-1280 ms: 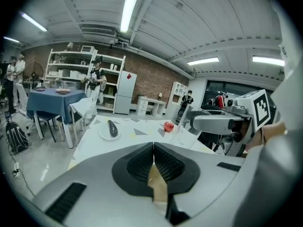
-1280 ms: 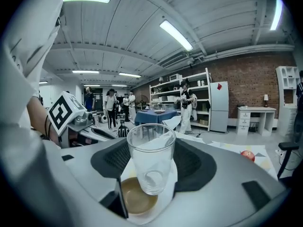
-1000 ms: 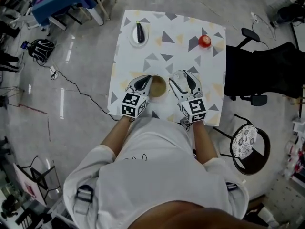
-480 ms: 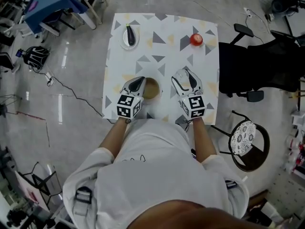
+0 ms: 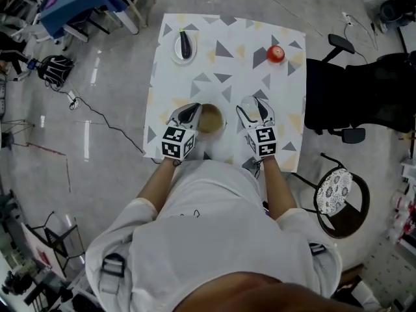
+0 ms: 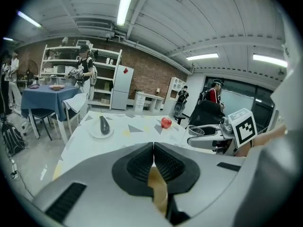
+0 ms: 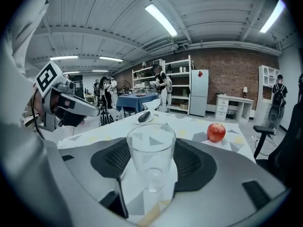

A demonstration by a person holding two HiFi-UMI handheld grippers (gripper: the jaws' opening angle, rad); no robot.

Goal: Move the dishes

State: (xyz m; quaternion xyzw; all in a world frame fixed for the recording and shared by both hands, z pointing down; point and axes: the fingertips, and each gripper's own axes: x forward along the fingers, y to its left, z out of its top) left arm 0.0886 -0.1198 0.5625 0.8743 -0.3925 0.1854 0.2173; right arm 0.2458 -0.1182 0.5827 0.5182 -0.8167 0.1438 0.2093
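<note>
The table (image 5: 229, 77), covered in a white cloth printed with grey and yellow triangles, is seen from above with a person standing at its near edge. At the middle of that near edge a tan bowl (image 5: 212, 118) is found. The bowl's left rim is clamped by the left hand-held gripper (image 6: 153, 149), whose ribbed pads are pressed nearly together over the thin wall. Just to the right of the bowl, also above the table's near edge, the right hand-held gripper (image 5: 255, 111) is held. A clear, empty drinking glass (image 7: 151, 150) is gripped upright between its pads, which are set fairly wide against the glass's sides. Whether the glass's base touches the table cannot be told. Toward the table's far left corner a small white plate (image 5: 177, 51) is set, and a dark eggplant (image 5: 186, 43) is laid on it. Toward the table's far right corner a red apple (image 5: 275, 53) is placed directly on the cloth.
</note>
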